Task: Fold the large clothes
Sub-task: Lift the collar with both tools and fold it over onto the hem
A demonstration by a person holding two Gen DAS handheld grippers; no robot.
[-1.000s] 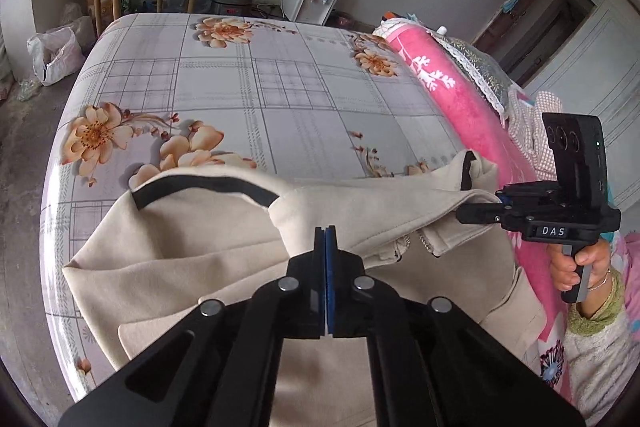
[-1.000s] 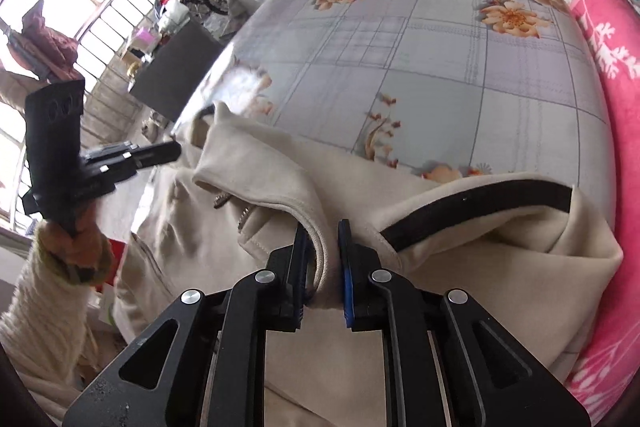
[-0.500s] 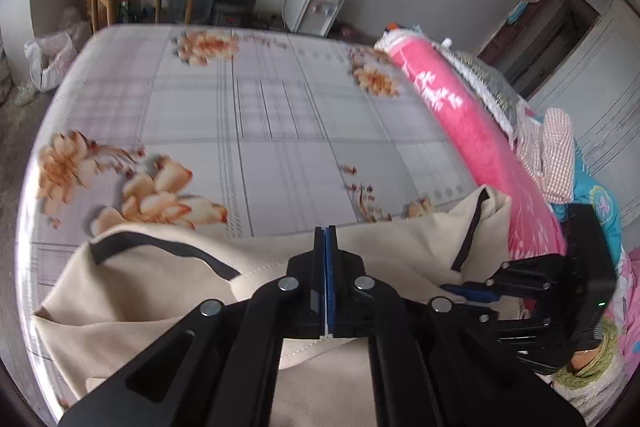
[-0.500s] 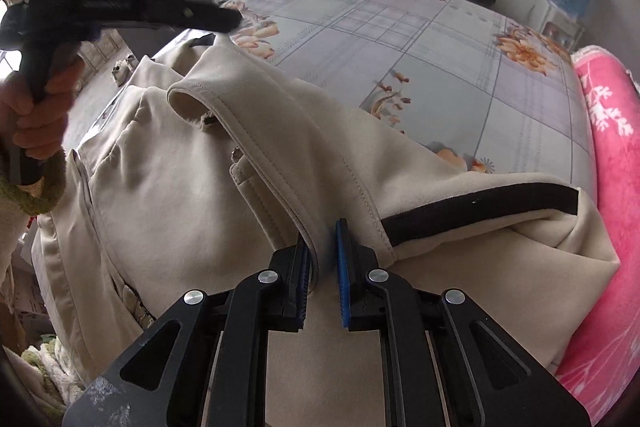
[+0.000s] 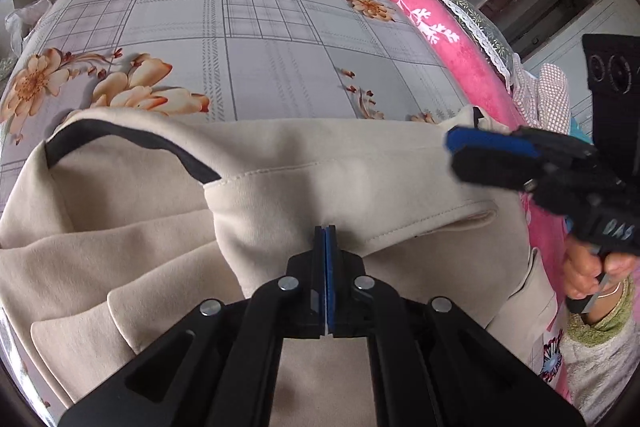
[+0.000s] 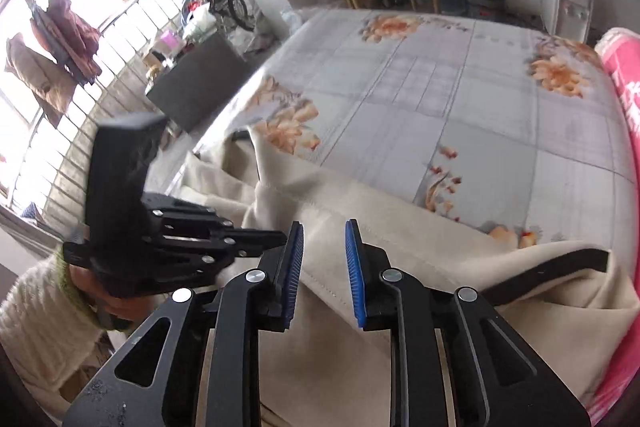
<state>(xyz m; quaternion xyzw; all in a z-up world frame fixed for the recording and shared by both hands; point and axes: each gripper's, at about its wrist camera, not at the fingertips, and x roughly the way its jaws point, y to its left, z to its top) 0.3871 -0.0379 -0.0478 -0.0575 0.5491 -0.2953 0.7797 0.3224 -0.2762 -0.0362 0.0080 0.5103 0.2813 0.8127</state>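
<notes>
**Watch the coat edge, it may slip back**

Your right gripper (image 6: 323,267) has just been opening, and the beige coat (image 5: 320,179) on the near part of the bed (image 5: 280,39) lies loose between its pads. Your left gripper (image 5: 325,259) is shut tight, but I can't tell if it pinches cloth. Pull away fast and the fold may flop open.

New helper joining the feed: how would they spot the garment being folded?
Find the bed with the grey checked, orange-flowered sheet. On its near end lies a cream coat, spread under both tongs. Its black-edged sleeve cuff separates it from the pink blanket alongside.
</notes>
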